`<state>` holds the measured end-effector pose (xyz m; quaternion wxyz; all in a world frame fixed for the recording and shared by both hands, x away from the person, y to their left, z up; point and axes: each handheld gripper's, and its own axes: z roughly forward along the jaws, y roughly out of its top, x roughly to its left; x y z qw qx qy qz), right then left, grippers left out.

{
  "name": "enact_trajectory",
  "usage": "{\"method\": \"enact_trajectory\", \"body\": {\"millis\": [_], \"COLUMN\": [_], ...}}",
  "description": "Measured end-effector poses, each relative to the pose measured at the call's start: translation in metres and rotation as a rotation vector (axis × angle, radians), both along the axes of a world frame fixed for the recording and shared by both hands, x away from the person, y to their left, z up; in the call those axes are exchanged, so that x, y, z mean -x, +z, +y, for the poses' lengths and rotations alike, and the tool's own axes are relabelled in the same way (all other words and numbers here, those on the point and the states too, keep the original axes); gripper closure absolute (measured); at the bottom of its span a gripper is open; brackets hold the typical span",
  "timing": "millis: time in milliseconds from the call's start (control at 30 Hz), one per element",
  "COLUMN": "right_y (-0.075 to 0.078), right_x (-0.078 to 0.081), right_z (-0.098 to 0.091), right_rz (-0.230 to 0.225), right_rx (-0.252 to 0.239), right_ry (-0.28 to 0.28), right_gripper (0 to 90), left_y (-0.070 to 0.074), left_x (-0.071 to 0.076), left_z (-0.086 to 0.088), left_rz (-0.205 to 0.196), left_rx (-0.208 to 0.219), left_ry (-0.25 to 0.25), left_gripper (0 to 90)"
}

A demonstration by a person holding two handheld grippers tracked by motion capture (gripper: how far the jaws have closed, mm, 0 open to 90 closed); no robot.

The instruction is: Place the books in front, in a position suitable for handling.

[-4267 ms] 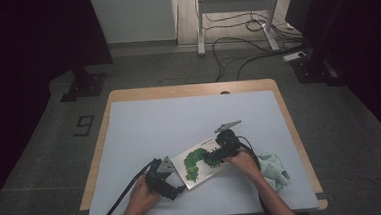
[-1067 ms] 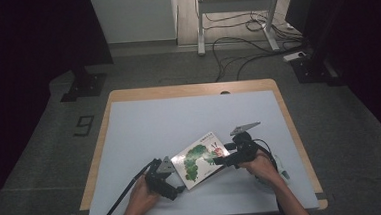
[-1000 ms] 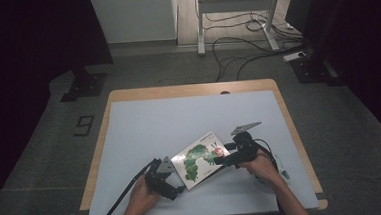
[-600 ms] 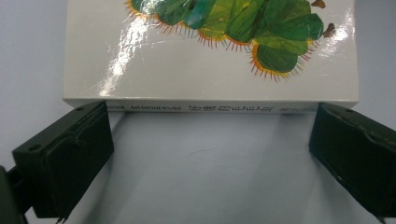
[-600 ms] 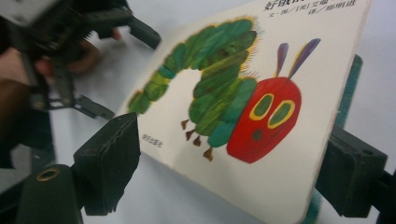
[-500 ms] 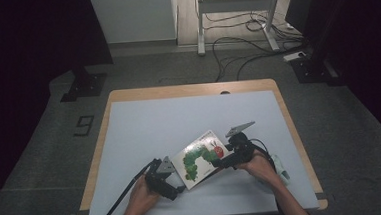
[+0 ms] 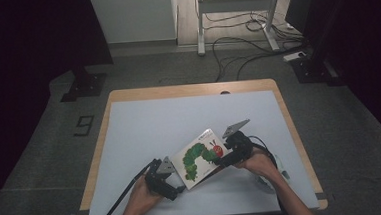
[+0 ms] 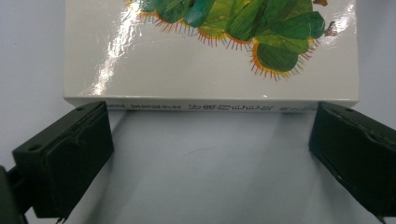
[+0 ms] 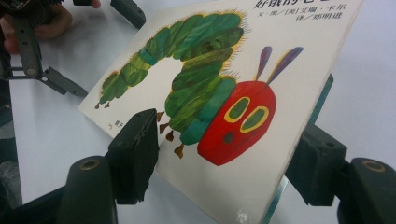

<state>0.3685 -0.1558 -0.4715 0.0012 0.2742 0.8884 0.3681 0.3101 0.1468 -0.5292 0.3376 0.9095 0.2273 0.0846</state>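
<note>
A picture book with a green caterpillar on its white cover is seen tilted up off the pale tabletop, near the front edge. Its raised cover edge lies between the jaws of the right gripper, which have just been closing; pressing contact cannot be confirmed. The spine is faced by the left gripper, spread wide and holding nothing. A grey floor with cables is seen beyond.
</note>
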Motion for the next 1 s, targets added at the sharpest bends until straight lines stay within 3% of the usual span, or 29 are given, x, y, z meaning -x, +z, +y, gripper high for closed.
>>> {"method": "enact_trajectory", "body": {"millis": [333, 667, 833, 1000], "right_y": [-0.002, -0.002, -0.004, -0.004], "right_x": [0.008, 0.02, 0.027, 0.03], "right_z": [-0.001, -0.006, -0.011, -0.012], "right_rz": [-0.04, -0.087, -0.107, -0.119], "right_rx": [0.014, 0.006, 0.013, 0.016], "right_ry": [-0.014, -0.014, -0.013, -0.02], "right_gripper": [32.3, 33.7, 34.6, 35.0], "left_y": [0.003, 0.008, 0.013, 0.012], "left_x": [0.0, -0.003, -0.005, -0.008], "left_z": [0.006, 0.01, 0.01, 0.007], "left_rz": [0.025, 0.039, 0.051, 0.06], "left_rx": [-0.017, 0.019, 0.056, 0.052], "left_ry": [0.009, 0.032, 0.043, 0.039], "left_gripper": [0.0, 0.0, 0.0, 0.0]}}
